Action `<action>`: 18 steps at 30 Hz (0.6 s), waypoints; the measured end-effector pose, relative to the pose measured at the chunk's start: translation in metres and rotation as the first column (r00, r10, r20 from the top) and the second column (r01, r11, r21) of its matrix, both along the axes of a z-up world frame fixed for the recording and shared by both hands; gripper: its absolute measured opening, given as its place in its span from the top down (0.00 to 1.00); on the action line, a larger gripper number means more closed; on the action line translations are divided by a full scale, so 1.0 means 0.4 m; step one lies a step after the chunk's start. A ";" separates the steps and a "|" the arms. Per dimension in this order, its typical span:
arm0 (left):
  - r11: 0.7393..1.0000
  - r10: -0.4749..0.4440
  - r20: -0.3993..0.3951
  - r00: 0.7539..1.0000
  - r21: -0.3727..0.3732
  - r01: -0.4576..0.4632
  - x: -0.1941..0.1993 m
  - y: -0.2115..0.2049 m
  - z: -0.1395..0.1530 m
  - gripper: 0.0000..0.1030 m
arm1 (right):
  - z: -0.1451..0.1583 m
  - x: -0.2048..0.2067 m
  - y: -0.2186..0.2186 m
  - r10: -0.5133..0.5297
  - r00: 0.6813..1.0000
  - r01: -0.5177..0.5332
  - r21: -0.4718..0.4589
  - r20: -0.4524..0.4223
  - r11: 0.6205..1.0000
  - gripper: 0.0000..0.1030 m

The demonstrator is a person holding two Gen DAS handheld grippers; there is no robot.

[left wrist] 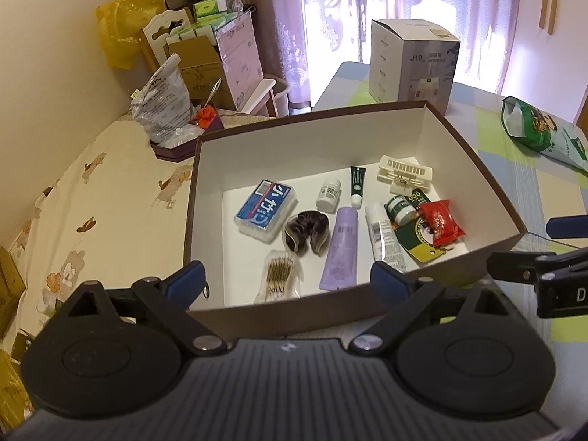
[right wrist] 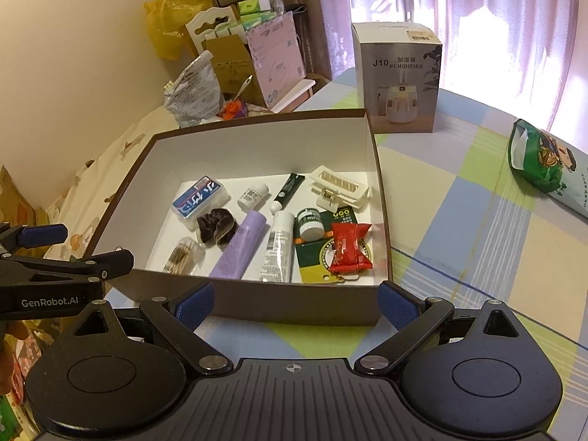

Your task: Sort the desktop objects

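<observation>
Left gripper (left wrist: 286, 283), seen from its own wrist camera: blue-padded jaws spread wide at the lower centre of the frame, nothing between them, poised above the near wall of the box. Right gripper (right wrist: 296, 305), seen from its own wrist camera: jaws likewise wide apart and empty, at the lower centre, just short of the box's near wall. Each gripper shows at the side edge of the other's view.

Directly beyond the jaws, at mid-frame, lies the shallow brown cardboard box with white lining (left wrist: 474, 154), open-topped, resting on a pastel checked tablecloth (right wrist: 477, 220). Contents, left to right in the left wrist view:
- a blue-labelled clear plastic case (left wrist: 265, 207);
- a clear packet of cotton swabs (left wrist: 279, 275), nearest the front wall;
- a dark brown fabric scrunchie (left wrist: 307, 233);
- a small white pill bottle (left wrist: 328, 194);
- a lilac squeeze tube (left wrist: 340, 250);
- a dark green tube with white cap (left wrist: 356, 185);
- a white printed tube (left wrist: 382, 237);
- a small green-lidded jar (left wrist: 400, 209), resting on a green and yellow card (left wrist: 417, 240);
- a red foil sachet (left wrist: 441, 222), also on the card;
- a cream plastic hair claw (left wrist: 404, 176), toward the back right corner.

Upper centre, behind the box: an upright grey humidifier carton (right wrist: 398, 77). Right edge: a green printed snack bag (right wrist: 547, 165). Upper left: stacked cardboard boxes (left wrist: 205, 66) and a yellow plastic bag (left wrist: 123, 25).
</observation>
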State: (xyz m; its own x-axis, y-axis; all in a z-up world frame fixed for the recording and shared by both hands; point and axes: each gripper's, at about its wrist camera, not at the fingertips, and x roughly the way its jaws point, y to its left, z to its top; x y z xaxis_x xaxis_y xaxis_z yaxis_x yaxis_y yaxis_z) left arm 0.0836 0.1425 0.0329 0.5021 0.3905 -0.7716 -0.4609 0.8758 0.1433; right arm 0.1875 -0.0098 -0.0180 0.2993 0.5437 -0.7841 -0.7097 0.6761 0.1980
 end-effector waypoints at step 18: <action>1.000 0.004 0.018 1.000 0.004 -0.004 -0.036 -0.039 0.000 0.06 | -0.002 -0.018 -0.013 0.002 1.000 -0.002 -0.019 0.005 1.000 0.03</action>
